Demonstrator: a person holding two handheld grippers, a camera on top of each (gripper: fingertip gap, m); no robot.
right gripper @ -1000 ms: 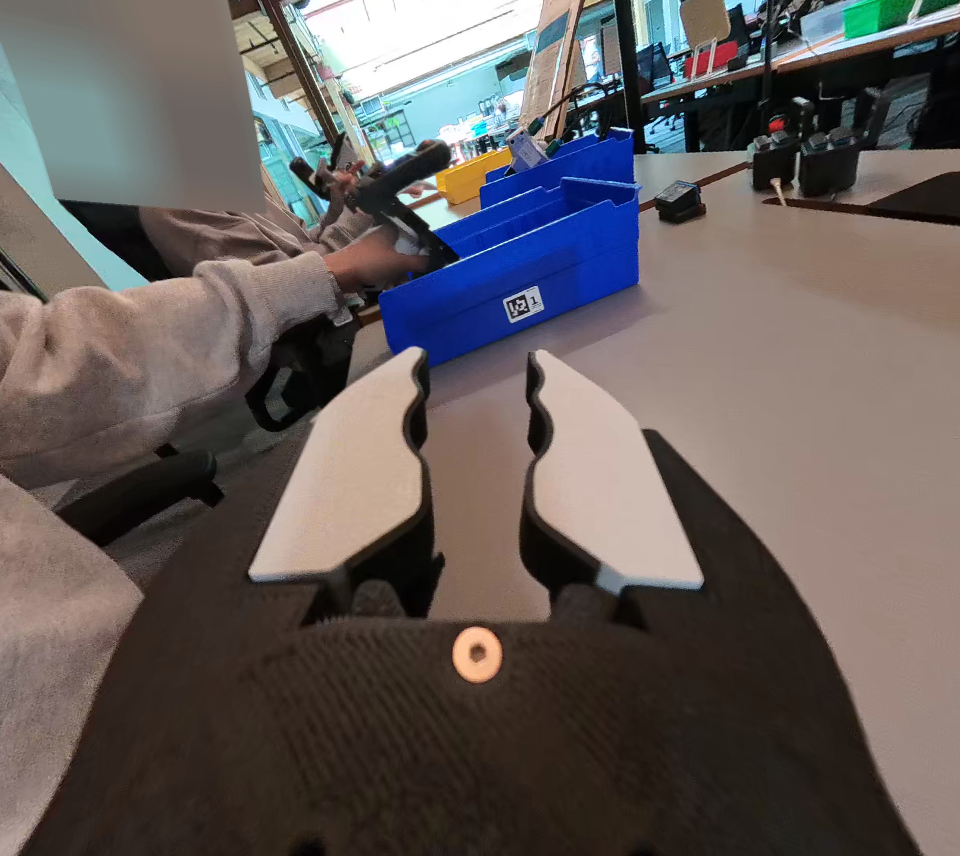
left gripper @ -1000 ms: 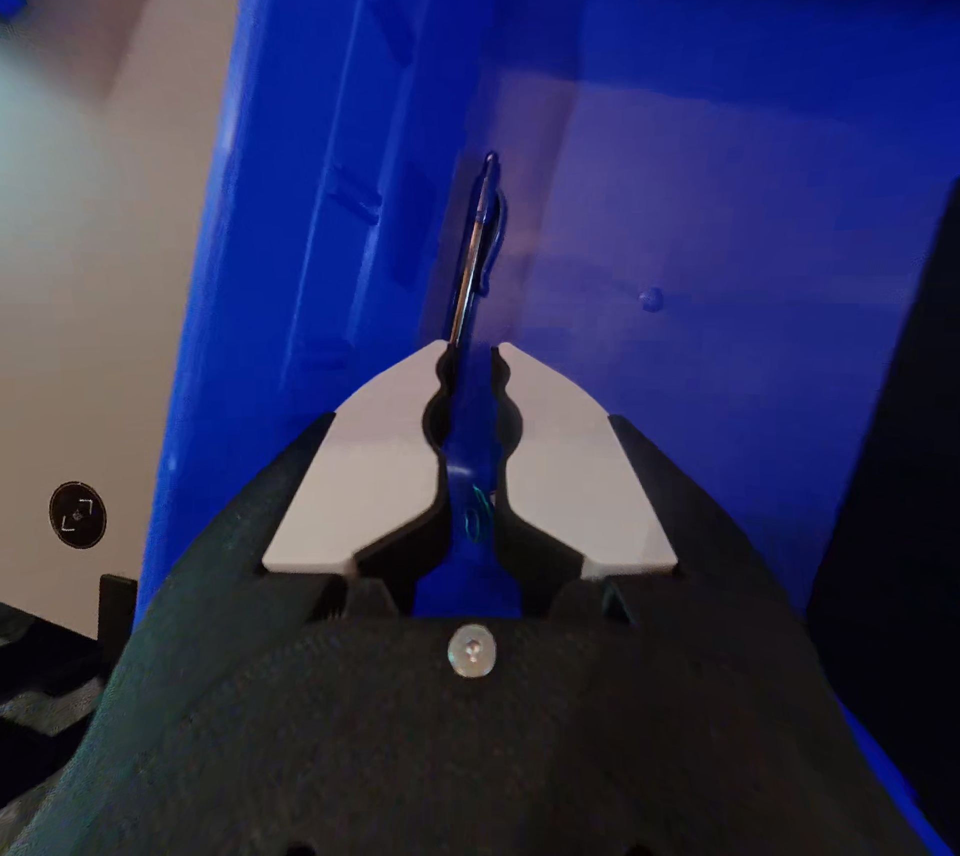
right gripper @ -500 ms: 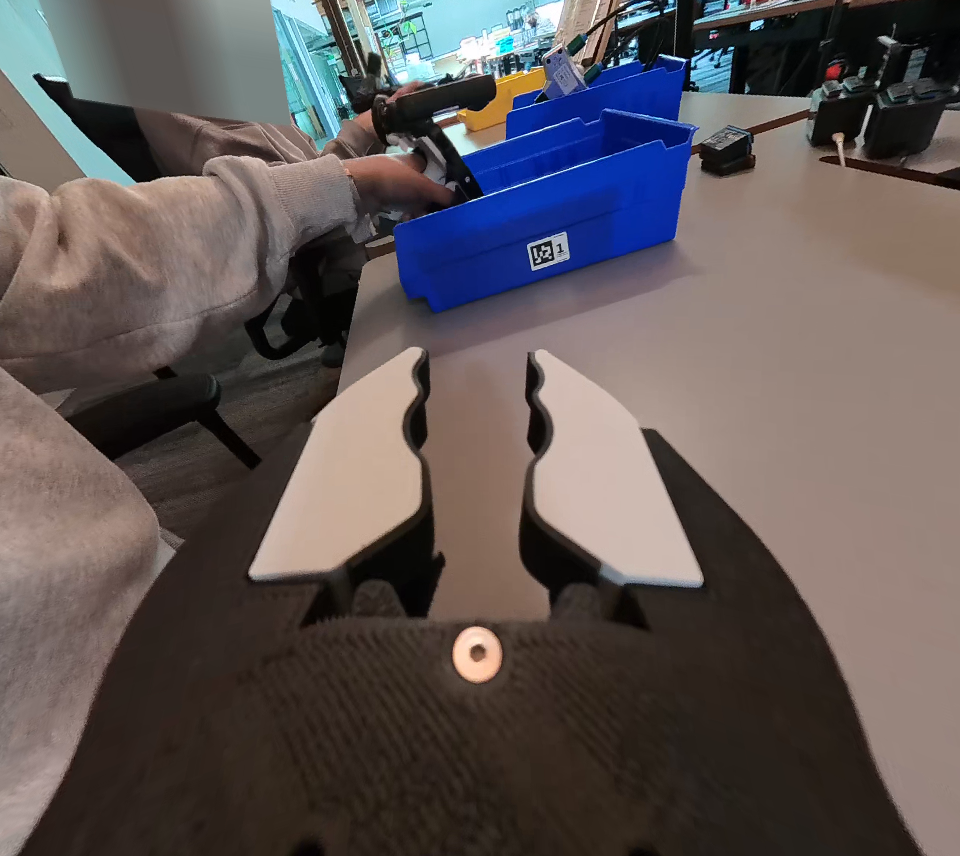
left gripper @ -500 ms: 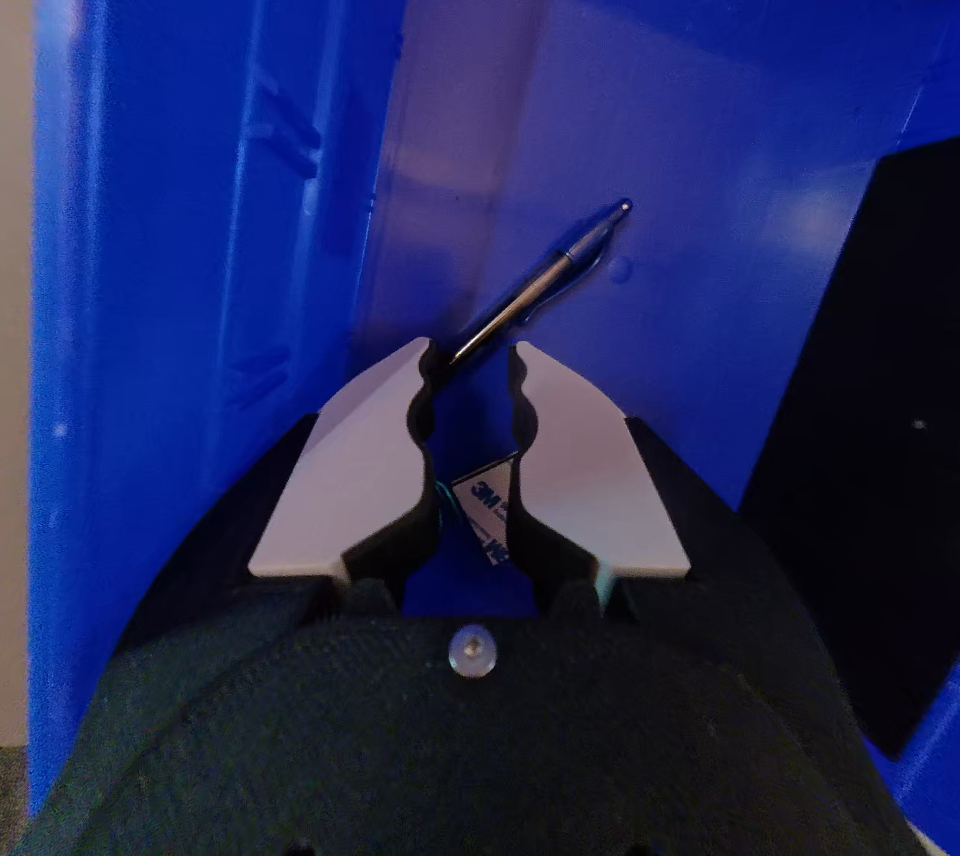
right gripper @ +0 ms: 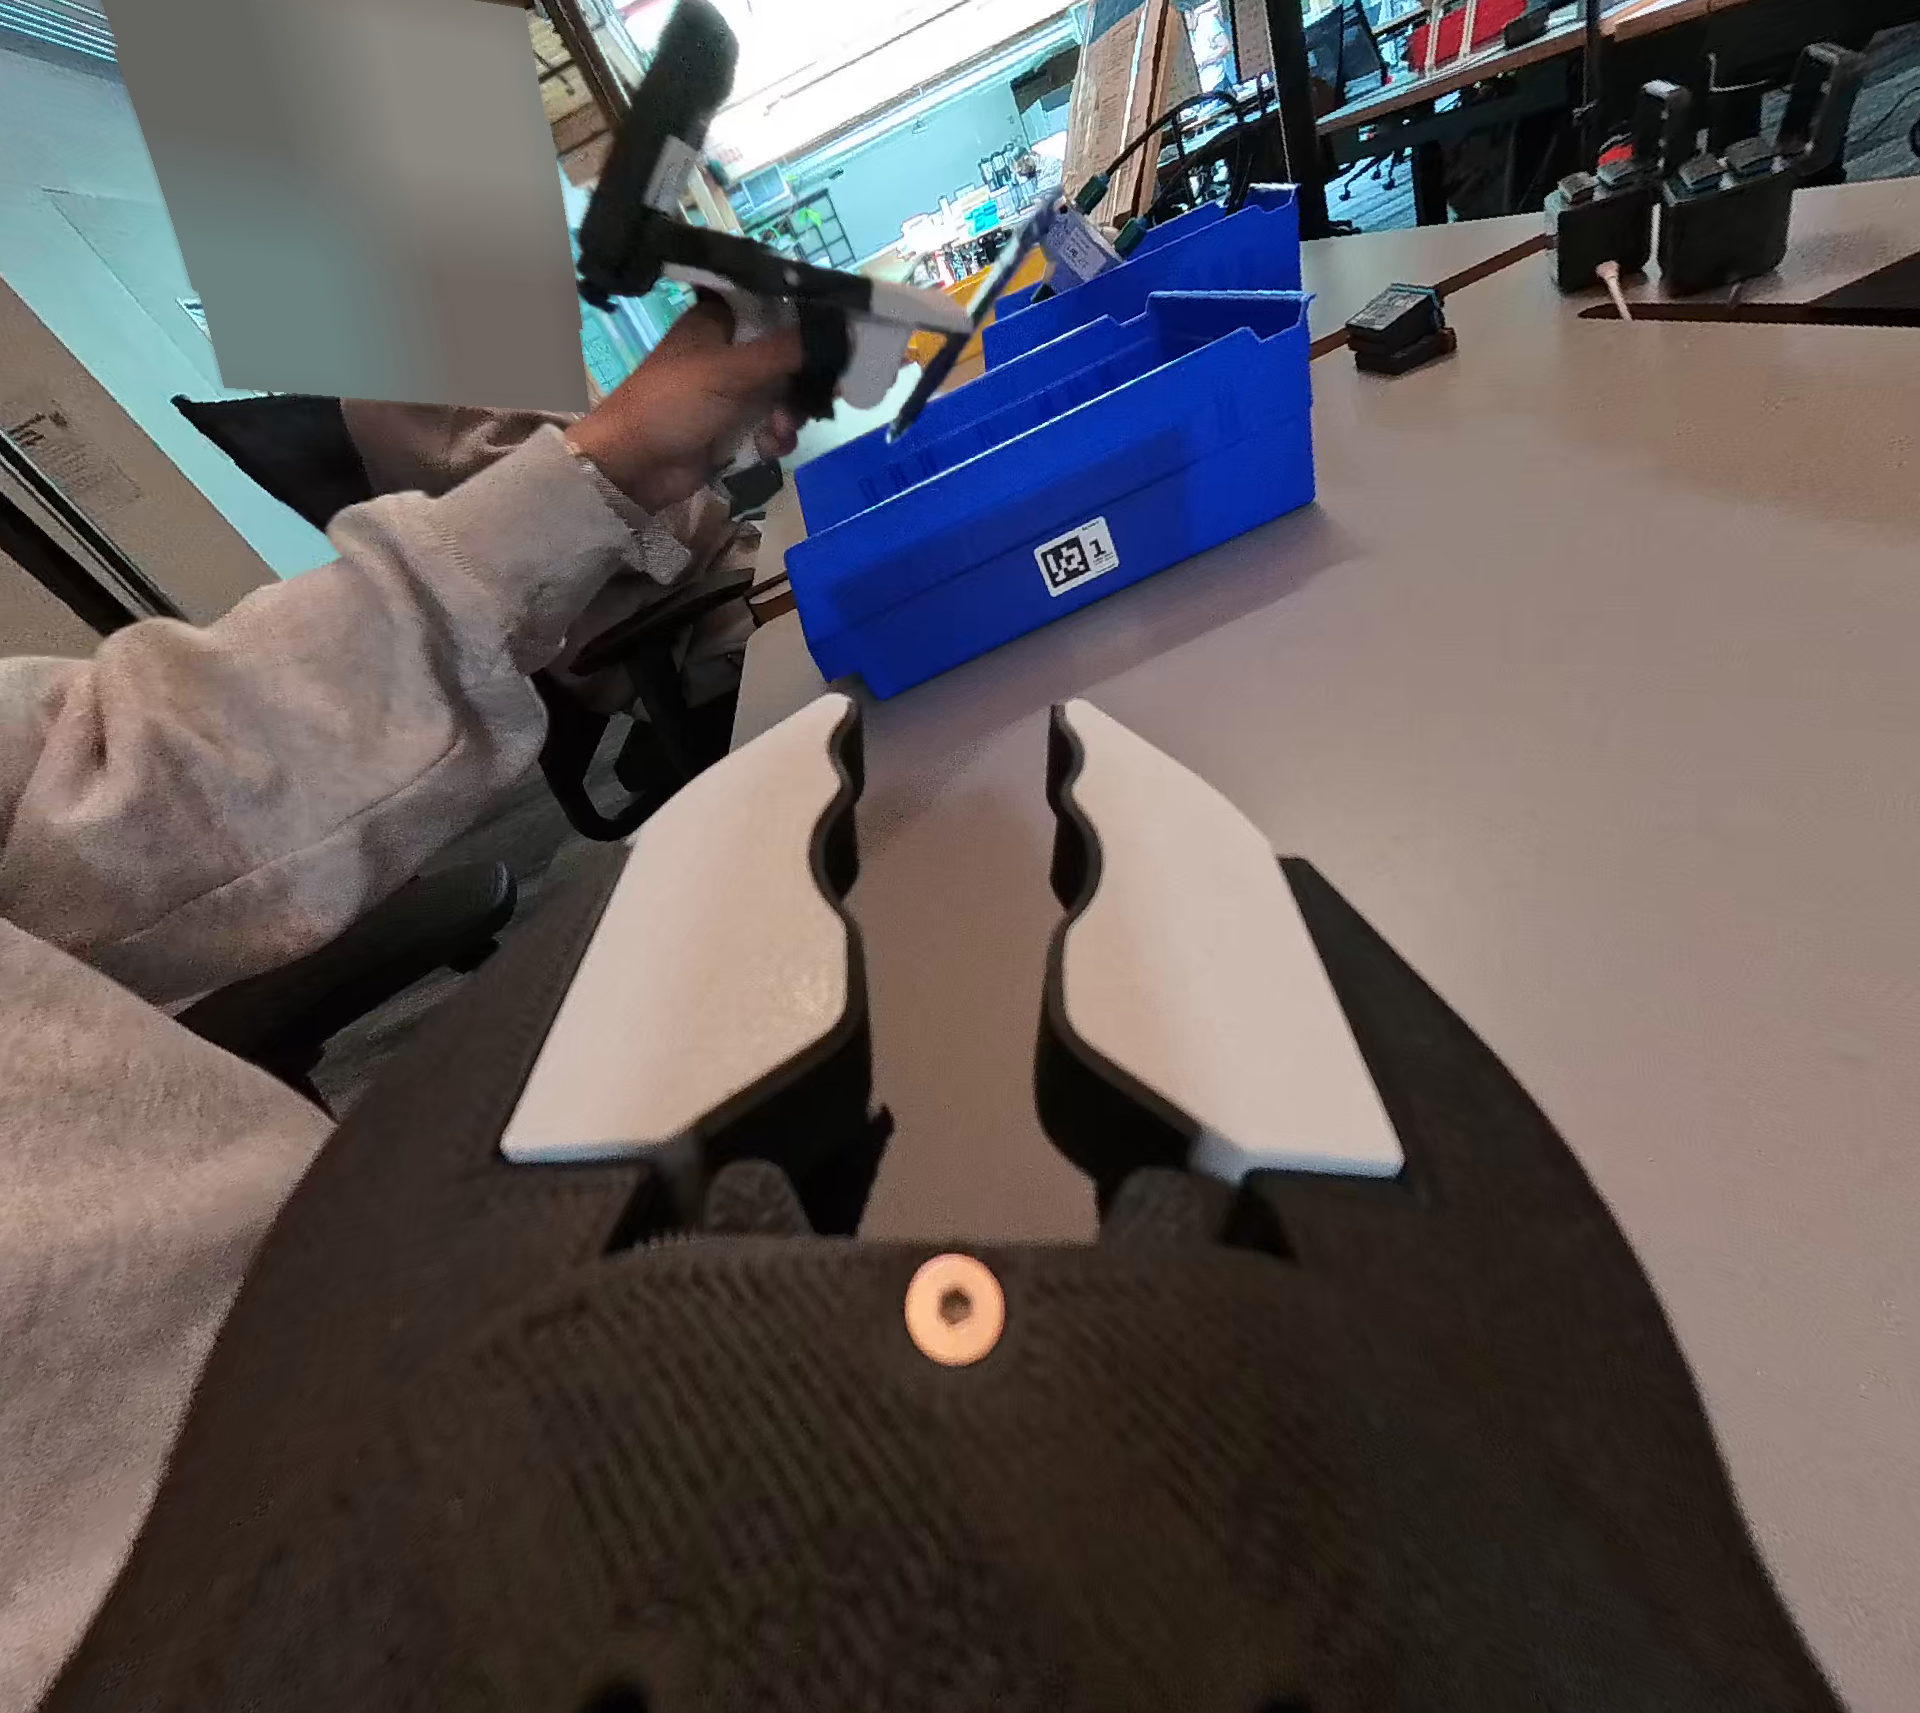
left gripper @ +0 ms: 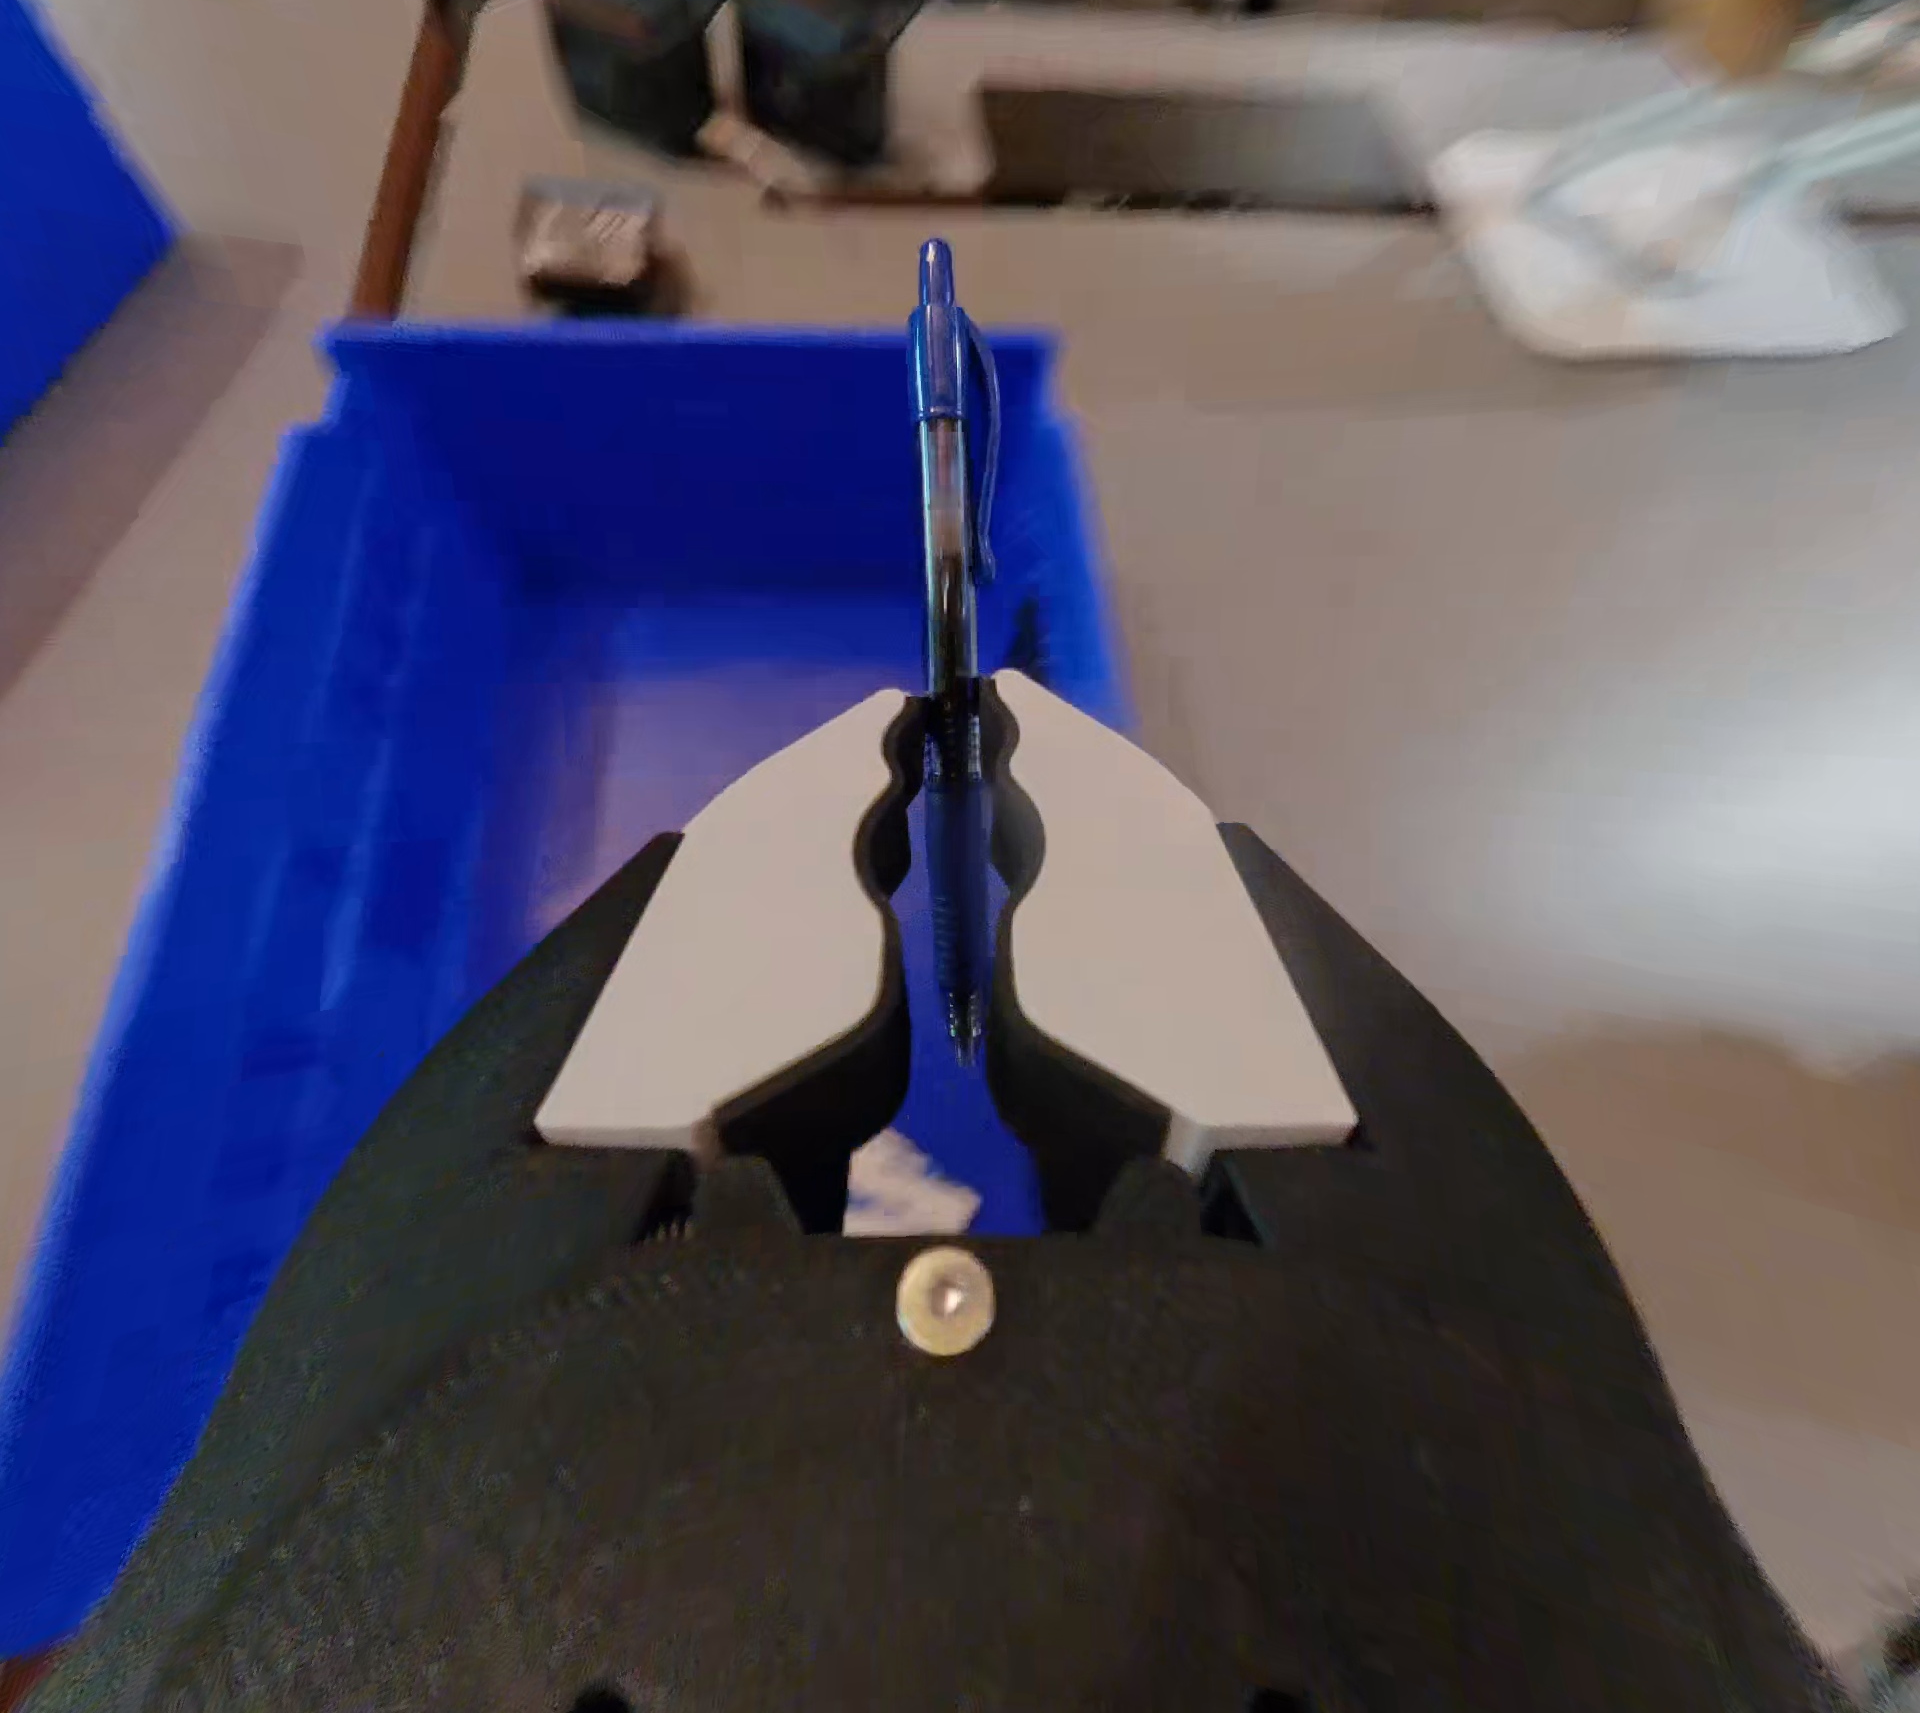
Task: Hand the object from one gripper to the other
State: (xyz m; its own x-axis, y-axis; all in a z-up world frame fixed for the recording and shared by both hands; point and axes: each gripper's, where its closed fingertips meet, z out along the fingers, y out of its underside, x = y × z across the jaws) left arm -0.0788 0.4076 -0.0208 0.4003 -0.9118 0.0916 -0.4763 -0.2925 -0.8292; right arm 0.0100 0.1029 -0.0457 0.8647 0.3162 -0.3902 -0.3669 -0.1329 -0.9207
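Grey table (right gripper: 1558, 728) | pen (left gripper: 948, 520) clamped between left gripper (left gripper: 951, 687) fingers (left gripper: 769, 915)

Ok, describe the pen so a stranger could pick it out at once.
Find the blue bin on the grey table; above its near end sits the left gripper, shut. The pen is clamped between its white fingers, pointing away from the camera. It is the only slim blue stick with a clear barrel and a clip.

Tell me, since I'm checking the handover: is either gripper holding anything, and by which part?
The left gripper holds a blue pen near its grip section, clip end pointing out. The right gripper is open and empty.
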